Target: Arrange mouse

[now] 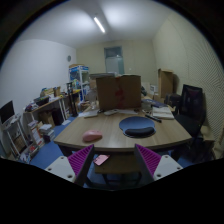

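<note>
Two purple pads (82, 159) show on the fingers of the claw (114, 160), and the fingers stand wide apart with nothing between them. The claw hangs in the air, back from a round wooden worktop (115, 136). A pink mouse (92, 135) lies on the worktop, beyond the left finger and near the front rim. To the right of the mouse, a little apart from it, sits a dark round mat (137, 126). A small pink thing (101, 159) shows lower down between the fingers, by the front of the worktop; it is too small to tell what it is. A big brown box (118, 92) stands at the back of the worktop. Some papers (162, 113) lie to the right of the box. A black chair (191, 103) stands at the right side of the worktop. Shelves (50, 108) full of things line the wall on the left. A long light (100, 24) glows on the ceiling.
</note>
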A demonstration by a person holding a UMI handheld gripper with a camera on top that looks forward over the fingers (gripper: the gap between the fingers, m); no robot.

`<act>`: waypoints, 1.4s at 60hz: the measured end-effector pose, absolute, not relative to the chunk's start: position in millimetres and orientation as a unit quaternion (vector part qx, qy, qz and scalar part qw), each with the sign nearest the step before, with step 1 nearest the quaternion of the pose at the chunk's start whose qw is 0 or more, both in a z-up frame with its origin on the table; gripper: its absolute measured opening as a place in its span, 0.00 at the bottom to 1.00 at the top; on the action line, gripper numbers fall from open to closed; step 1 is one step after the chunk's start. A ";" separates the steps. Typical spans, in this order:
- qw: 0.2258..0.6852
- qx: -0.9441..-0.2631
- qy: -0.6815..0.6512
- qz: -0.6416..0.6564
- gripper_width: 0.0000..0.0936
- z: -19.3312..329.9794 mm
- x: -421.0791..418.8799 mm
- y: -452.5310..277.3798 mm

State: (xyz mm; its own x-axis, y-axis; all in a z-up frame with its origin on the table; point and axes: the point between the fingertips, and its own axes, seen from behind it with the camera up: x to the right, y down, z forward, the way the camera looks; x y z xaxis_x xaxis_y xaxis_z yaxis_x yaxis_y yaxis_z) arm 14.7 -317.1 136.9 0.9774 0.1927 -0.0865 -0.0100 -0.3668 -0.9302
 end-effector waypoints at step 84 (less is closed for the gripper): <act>0.535 -0.839 -0.087 0.056 0.49 -8.2 -196.6 -61.7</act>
